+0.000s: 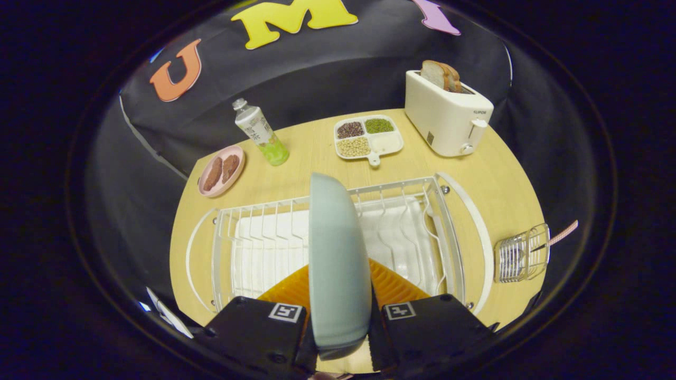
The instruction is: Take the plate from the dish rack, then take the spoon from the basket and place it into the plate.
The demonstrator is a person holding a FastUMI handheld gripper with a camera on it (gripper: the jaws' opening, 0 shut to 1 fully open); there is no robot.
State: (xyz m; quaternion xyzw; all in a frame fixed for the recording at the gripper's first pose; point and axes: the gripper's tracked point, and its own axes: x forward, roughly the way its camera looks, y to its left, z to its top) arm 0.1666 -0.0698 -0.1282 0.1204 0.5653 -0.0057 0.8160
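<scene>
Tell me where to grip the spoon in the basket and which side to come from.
Grip the pink handle where it sticks out of the wire basket, coming from the open side away from the dish rack. The bowl end is buried in the basket. First set down the plate now clamped edge-on between the gripper fingers.

Gripper [340, 301]: two black blocky housings, one at 7 o'clock, one at 5 o'clock. Each carries a square white fiducial tag with a black pattern on its top face, near the inner edge. Small dark screws show along the housing corners and lower edges. Fingers [395, 285] are orange, ribbed, wedge-shaped, tapering forward toward 12 o'clock from the black housings.
</scene>
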